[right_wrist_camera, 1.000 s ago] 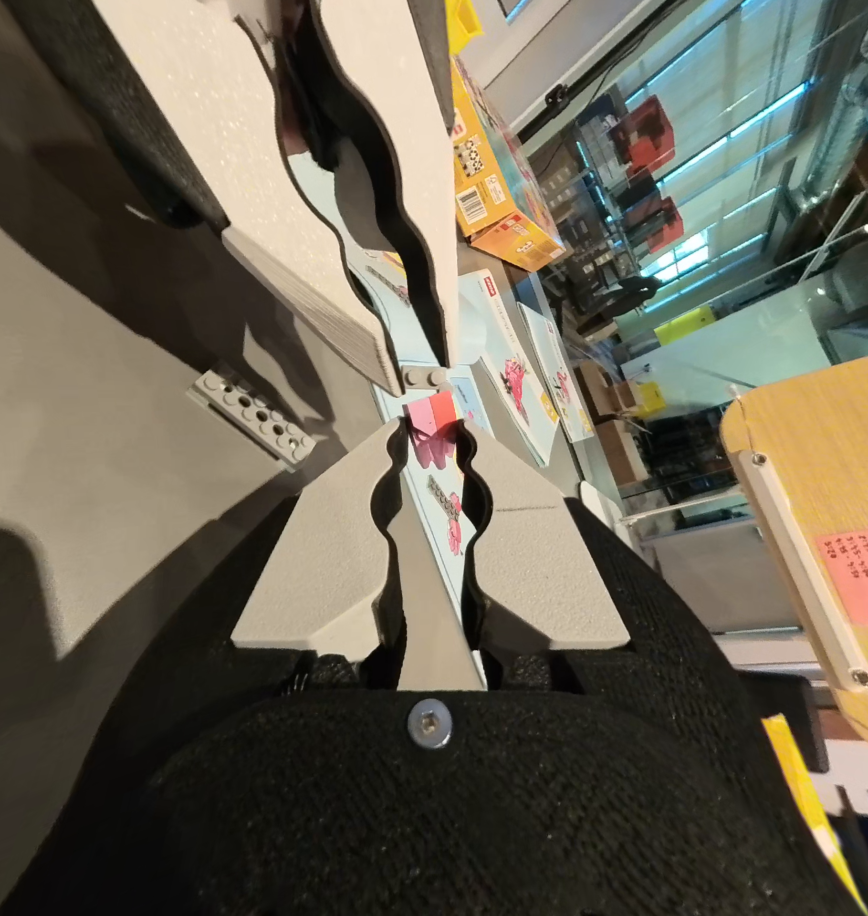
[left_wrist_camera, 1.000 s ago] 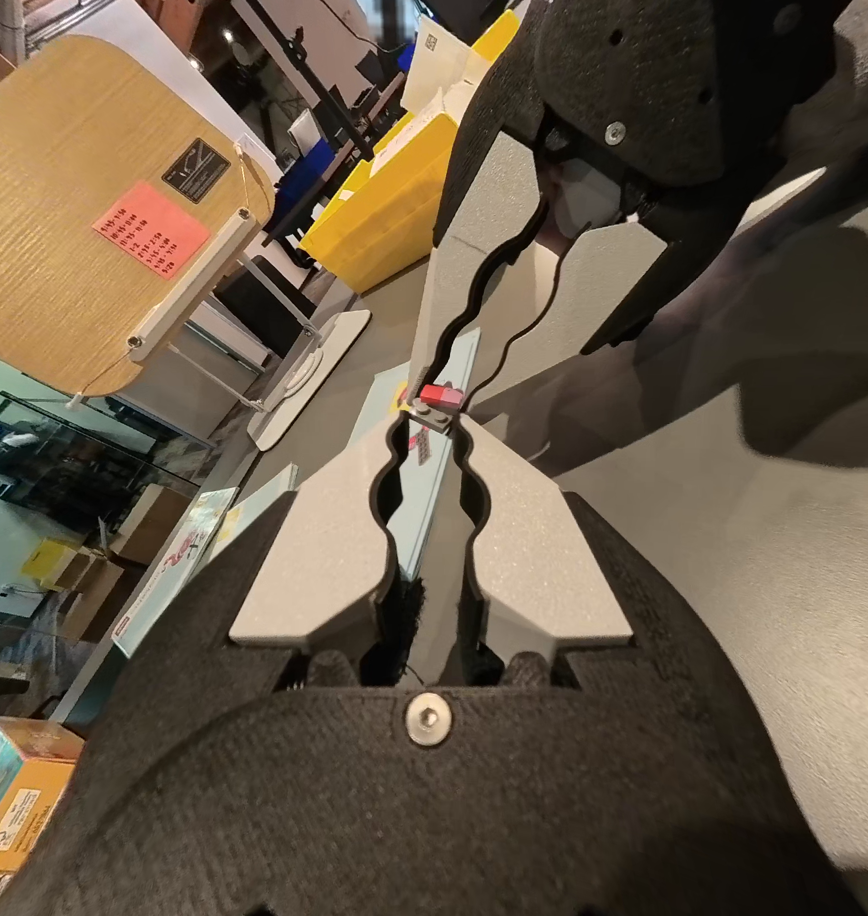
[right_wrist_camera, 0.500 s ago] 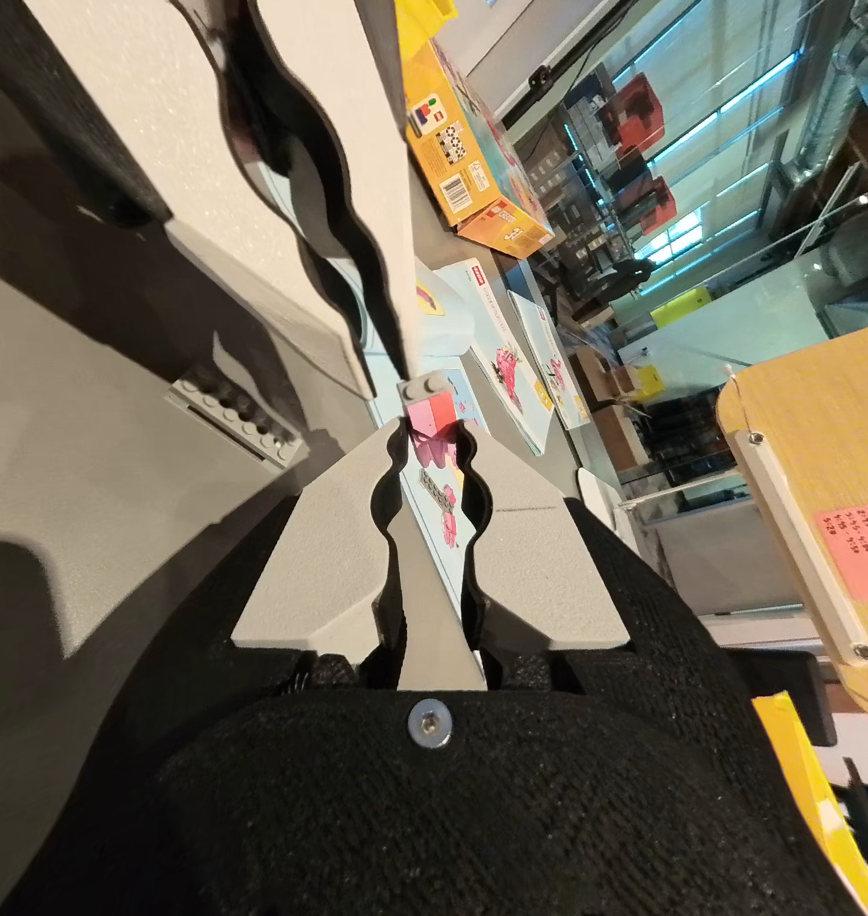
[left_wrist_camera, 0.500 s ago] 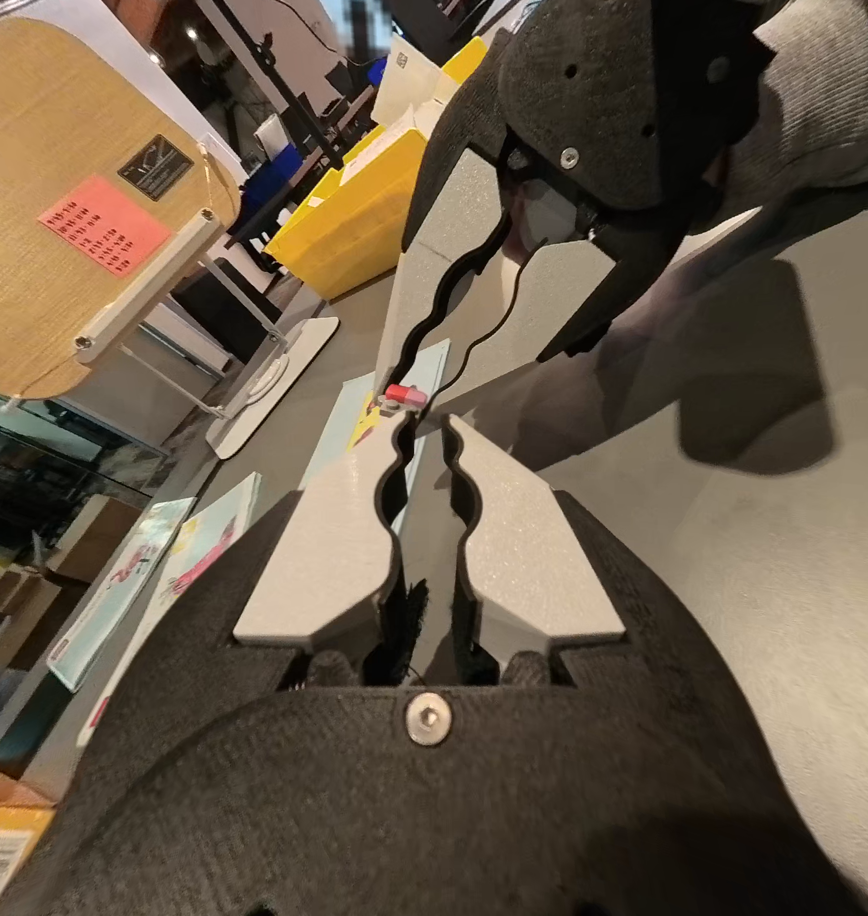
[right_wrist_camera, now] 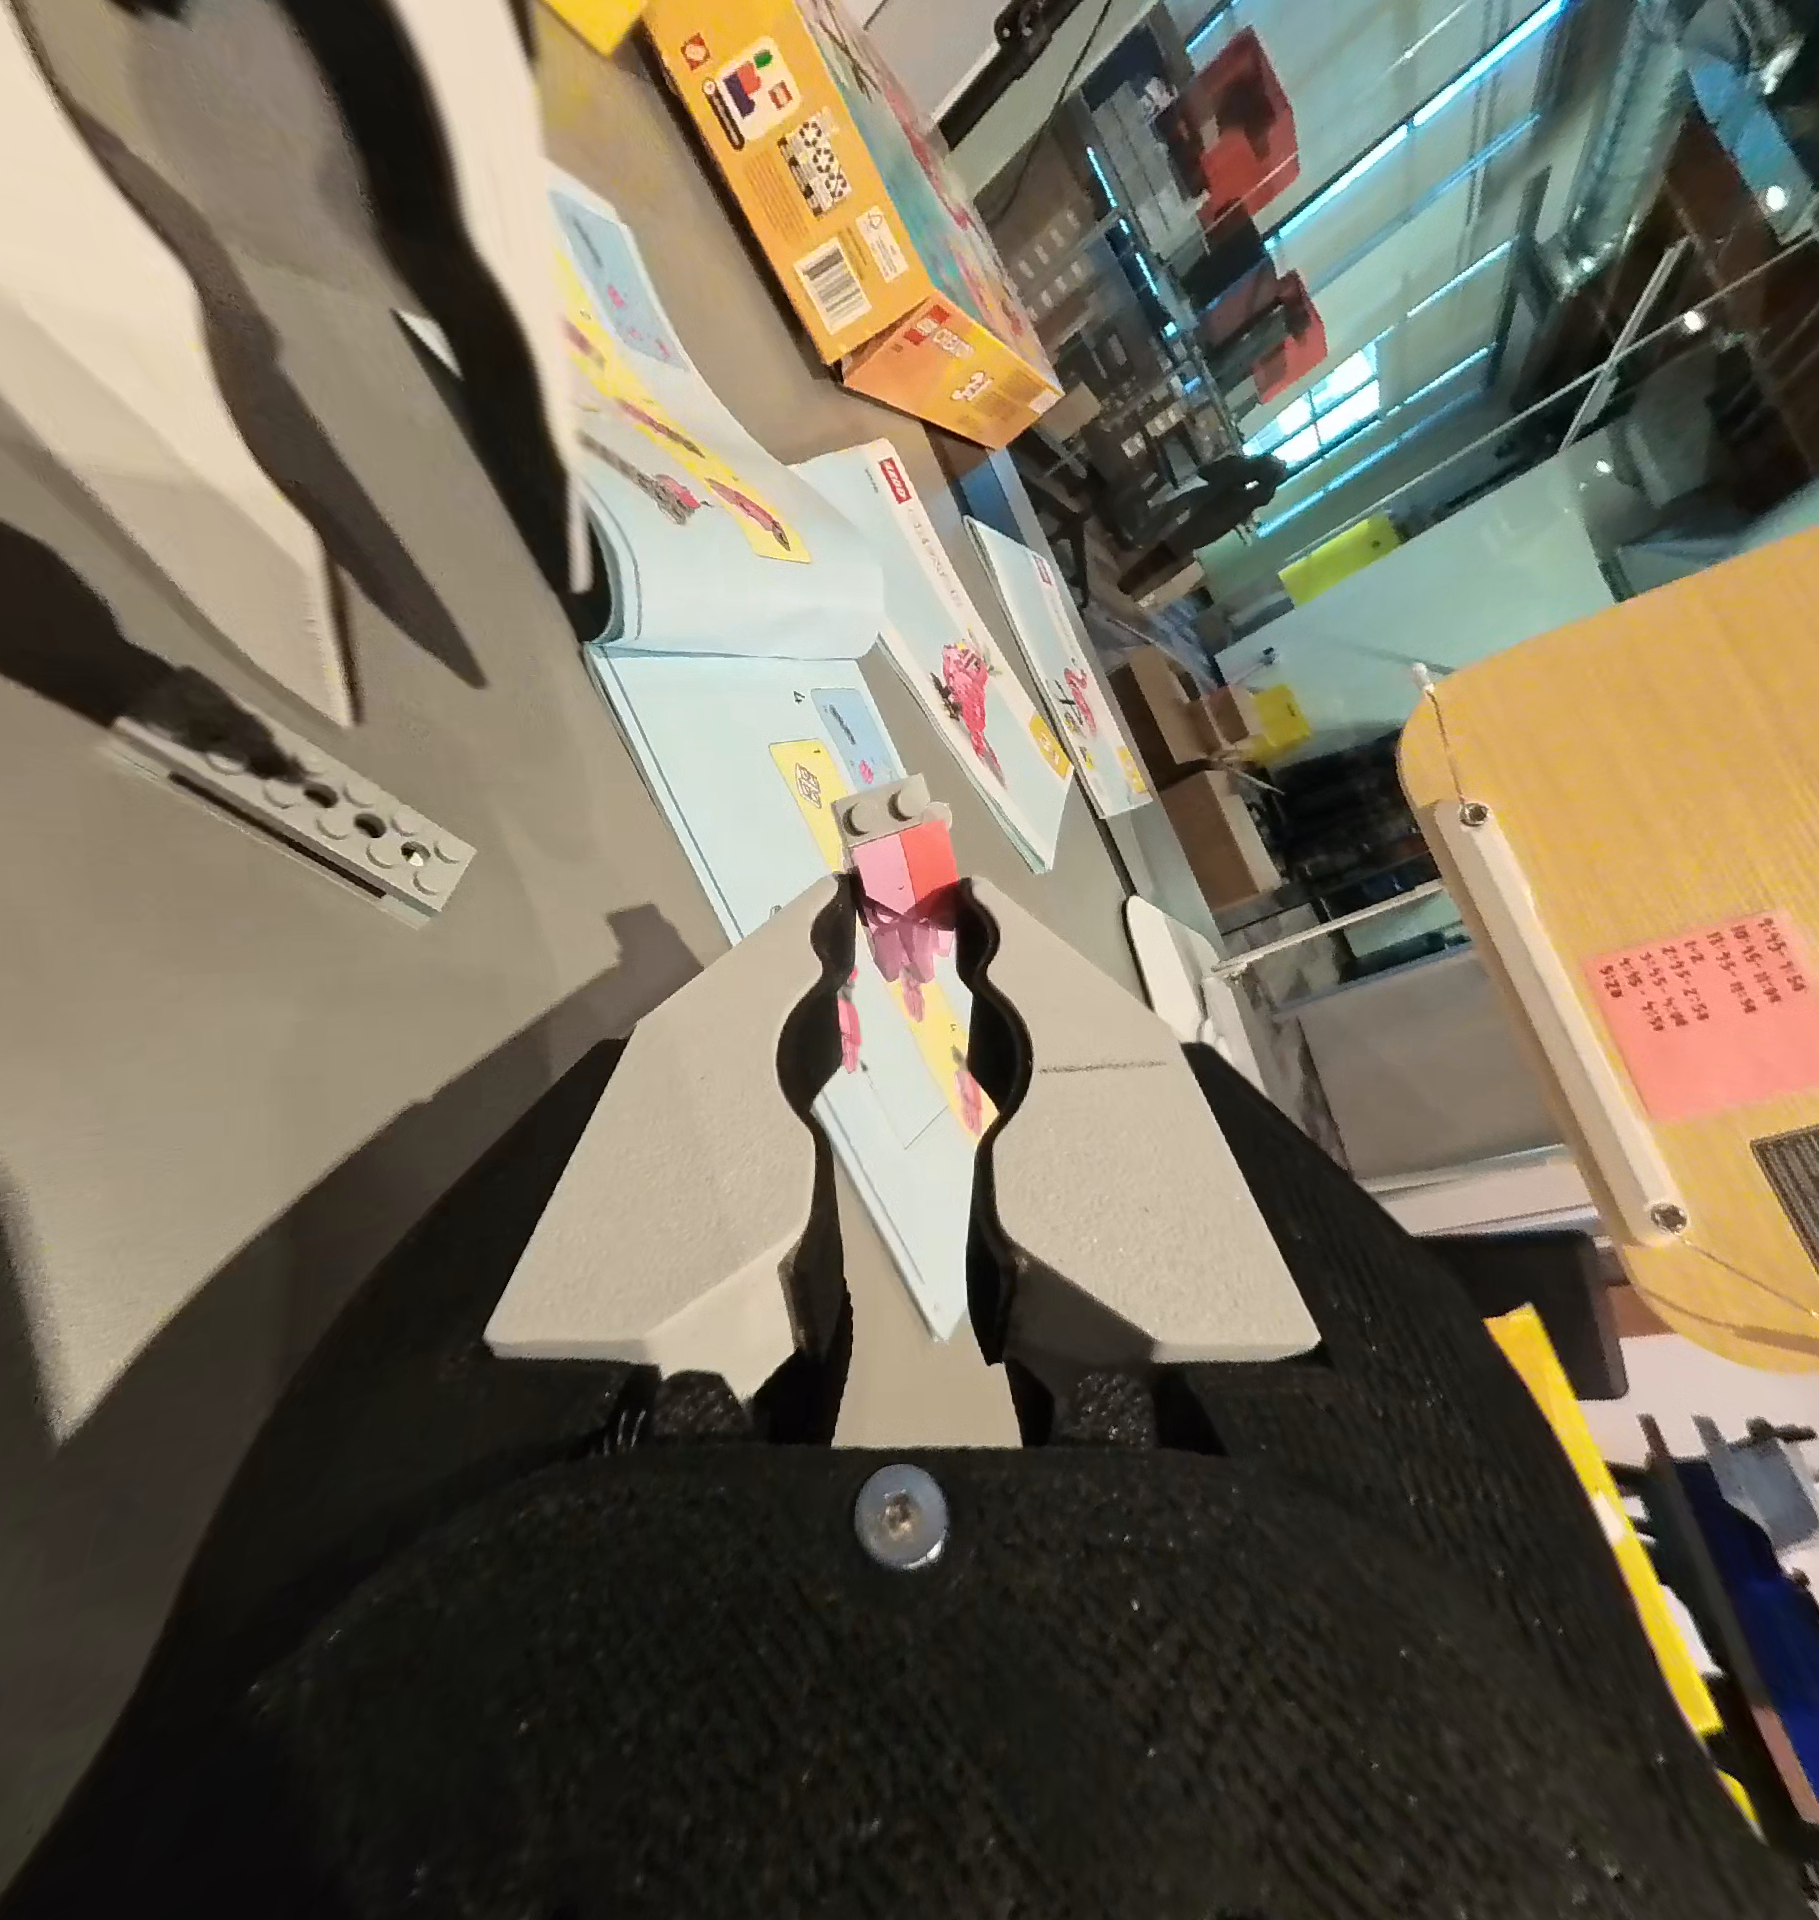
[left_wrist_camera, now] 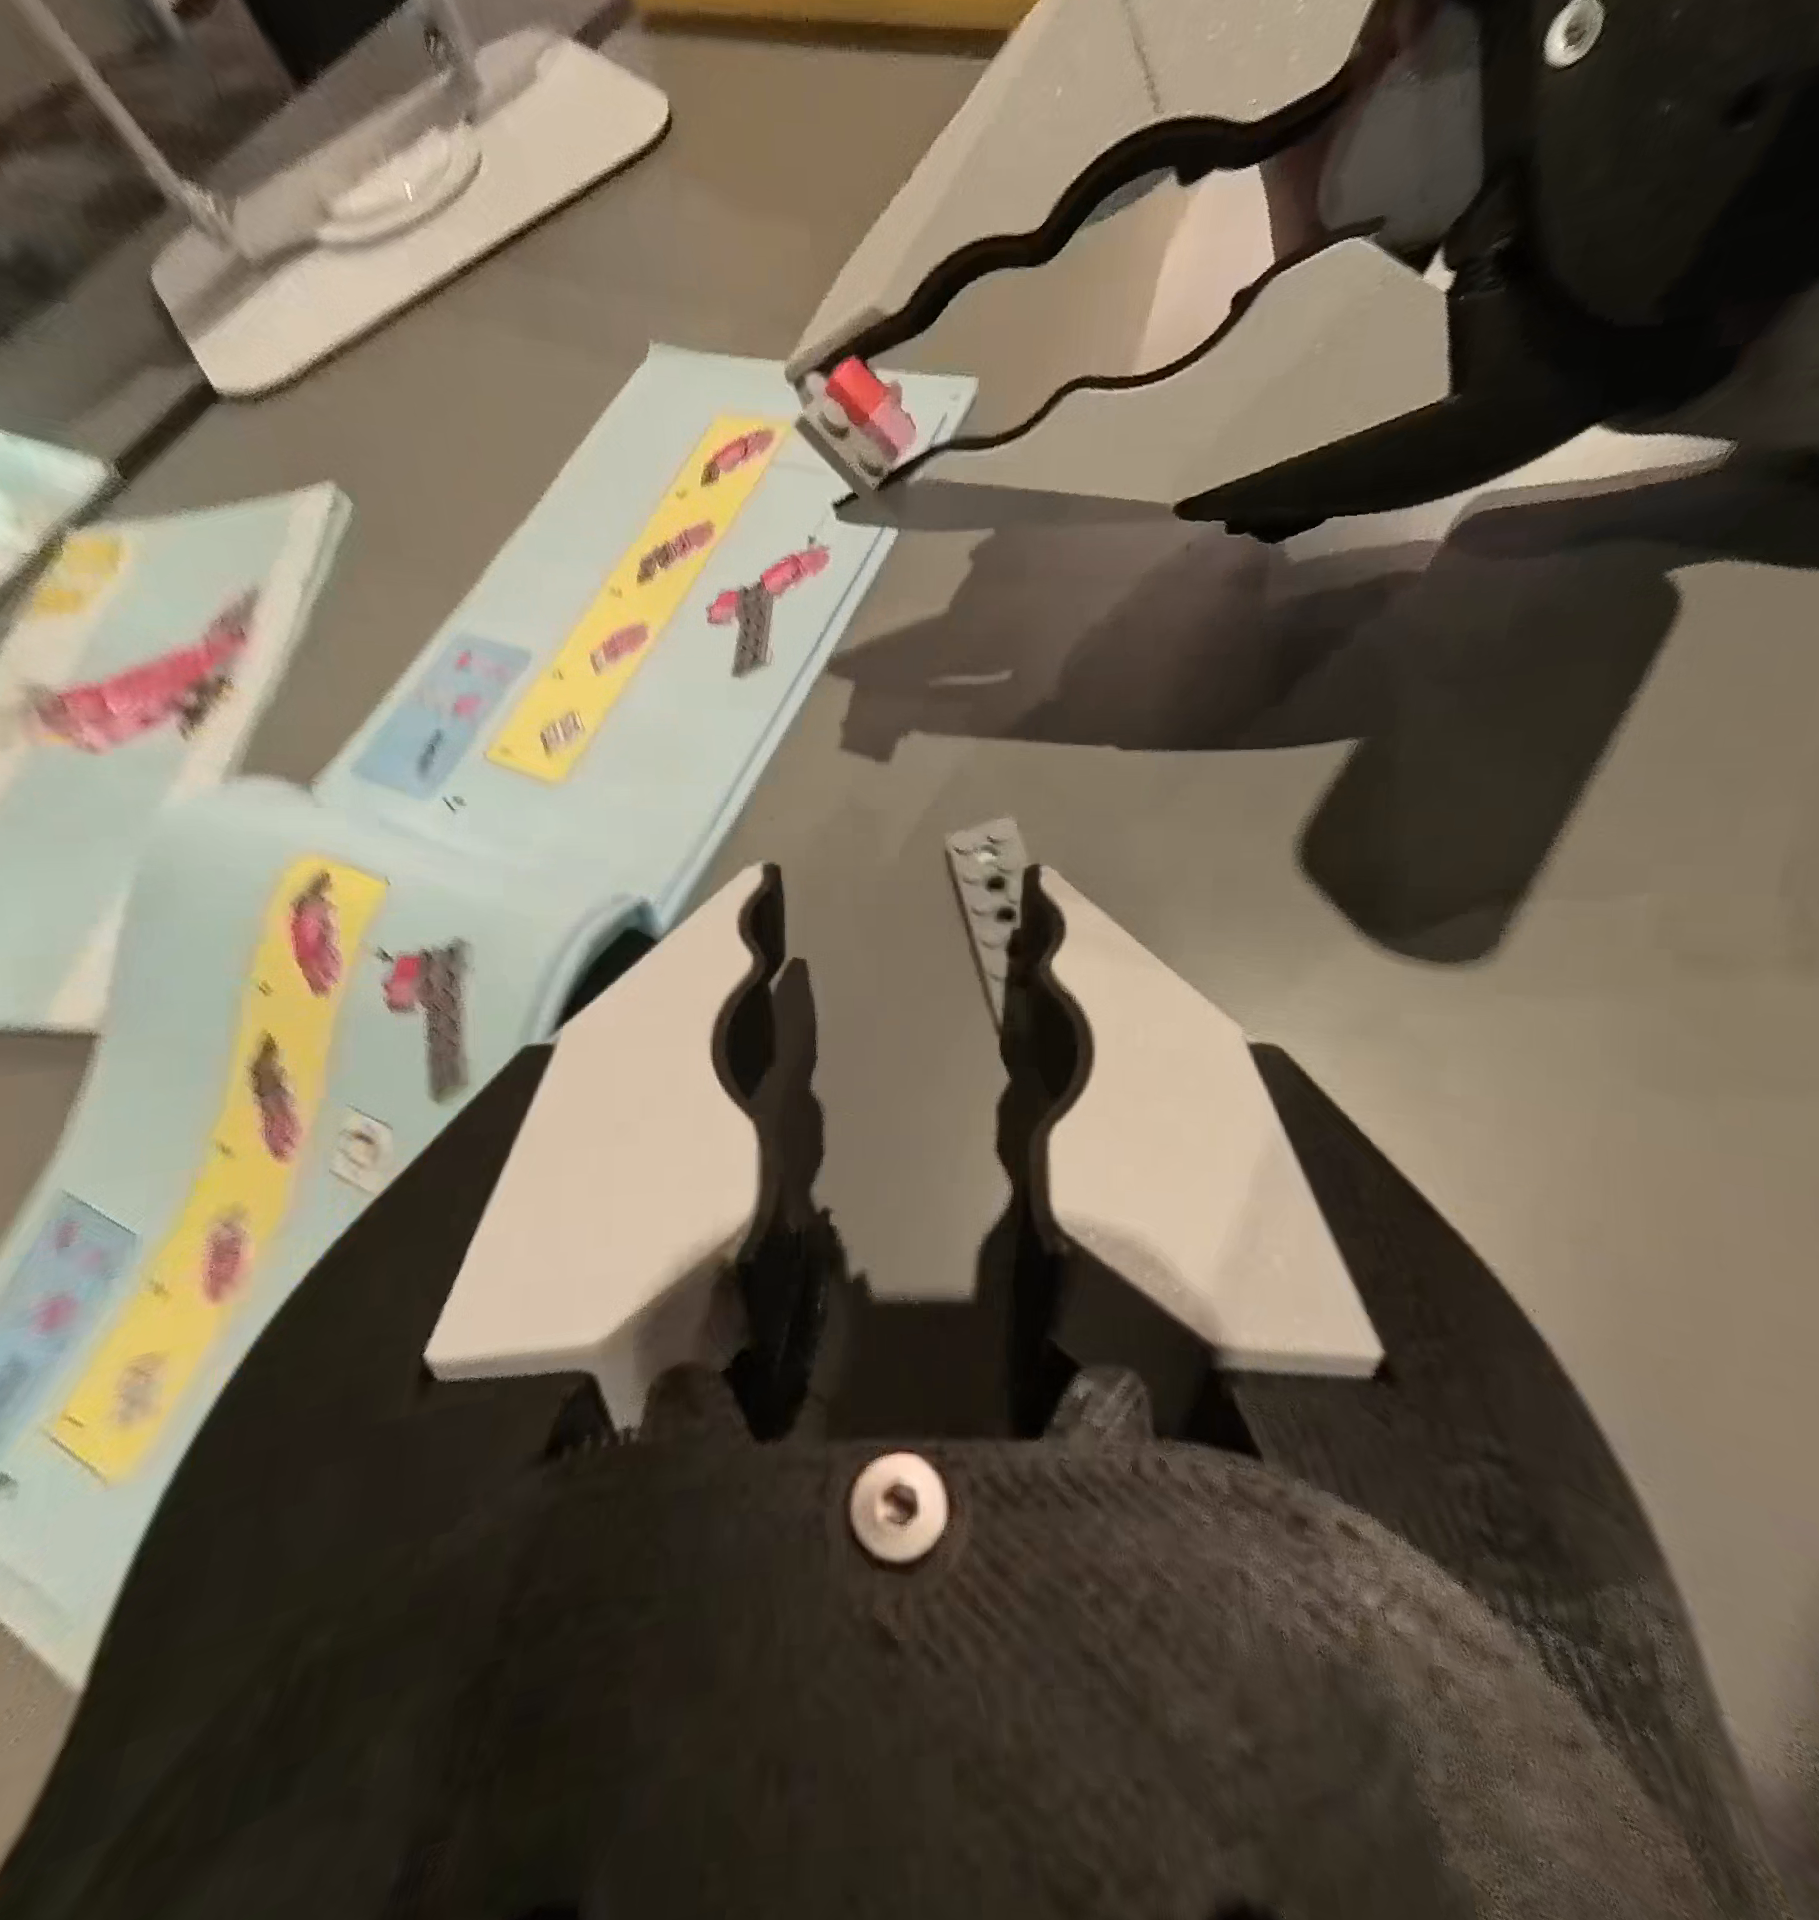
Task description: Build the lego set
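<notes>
My right gripper (right_wrist_camera: pixel 905 899) is shut on a small assembly (right_wrist_camera: pixel 900 842): a pink brick and a red brick on a short grey plate, held in the air over the open instruction booklet (right_wrist_camera: pixel 739 727). In the left wrist view this gripper (left_wrist_camera: pixel 827 431) and its assembly (left_wrist_camera: pixel 863 410) are at the upper right. My left gripper (left_wrist_camera: pixel 905 894) is open and empty, pointing down at the table. A long grey plate with holes (left_wrist_camera: pixel 988 914) lies flat on the table just inside its right fingertip. The plate (right_wrist_camera: pixel 302 810) also shows in the right wrist view, below the blurred left gripper (right_wrist_camera: pixel 463 639).
The open booklet (left_wrist_camera: pixel 624 623) lies left of the long plate, with another booklet (left_wrist_camera: pixel 136 665) farther left. An orange set box (right_wrist_camera: pixel 853 208) lies beyond them. A white stand base (left_wrist_camera: pixel 417 197) sits at the back. A wooden board (right_wrist_camera: pixel 1663 883) stands at the right. The gap from one gripper's tips to the other's is roughly 9 cm. The white stand base (left_wrist_camera: pixel 417 197) is closer to my right gripper, around 35 cm from its tips; the left tips are 40 cm off.
My left gripper has let go of the small assembly, opened wide, and swung down toward the long grey plate. My right gripper still holds the assembly.
</notes>
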`<state>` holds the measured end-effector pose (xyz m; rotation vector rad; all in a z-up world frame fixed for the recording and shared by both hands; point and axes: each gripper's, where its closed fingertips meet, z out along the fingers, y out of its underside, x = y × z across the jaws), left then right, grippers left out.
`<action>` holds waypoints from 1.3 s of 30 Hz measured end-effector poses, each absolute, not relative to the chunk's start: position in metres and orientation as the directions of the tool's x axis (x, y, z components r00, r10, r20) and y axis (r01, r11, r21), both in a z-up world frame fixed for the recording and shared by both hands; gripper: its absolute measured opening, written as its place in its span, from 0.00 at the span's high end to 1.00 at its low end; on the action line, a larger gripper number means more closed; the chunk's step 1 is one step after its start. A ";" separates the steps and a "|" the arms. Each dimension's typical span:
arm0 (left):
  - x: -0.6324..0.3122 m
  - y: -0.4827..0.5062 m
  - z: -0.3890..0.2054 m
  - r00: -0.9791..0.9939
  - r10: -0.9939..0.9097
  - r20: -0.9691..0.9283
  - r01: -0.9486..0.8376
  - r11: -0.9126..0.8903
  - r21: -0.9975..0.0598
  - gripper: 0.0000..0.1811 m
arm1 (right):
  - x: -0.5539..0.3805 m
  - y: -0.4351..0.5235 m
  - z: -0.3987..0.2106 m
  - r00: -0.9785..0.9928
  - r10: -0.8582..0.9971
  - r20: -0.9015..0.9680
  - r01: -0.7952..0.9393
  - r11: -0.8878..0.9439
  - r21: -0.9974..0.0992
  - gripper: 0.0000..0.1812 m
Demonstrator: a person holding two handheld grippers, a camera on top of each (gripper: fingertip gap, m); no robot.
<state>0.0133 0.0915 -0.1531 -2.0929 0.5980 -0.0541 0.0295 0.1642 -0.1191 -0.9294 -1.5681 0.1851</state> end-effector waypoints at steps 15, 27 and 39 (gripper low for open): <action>0.027 0.076 -0.184 0.921 -0.382 -0.080 -0.318 -0.615 -0.722 0.87 | 0.030 0.159 -0.126 0.017 0.705 0.709 0.456 0.625 -0.633 0.91; 0.021 0.088 -0.183 0.889 -0.423 -0.174 -0.418 -0.595 -0.687 0.92 | 0.030 0.154 -0.129 -0.025 0.676 0.737 0.452 0.665 -0.594 0.91; 0.002 0.118 -0.142 0.939 -0.192 -0.285 -0.340 -0.398 -0.852 0.92 | 0.026 0.160 -0.121 0.096 0.798 0.595 0.430 0.506 -0.748 0.91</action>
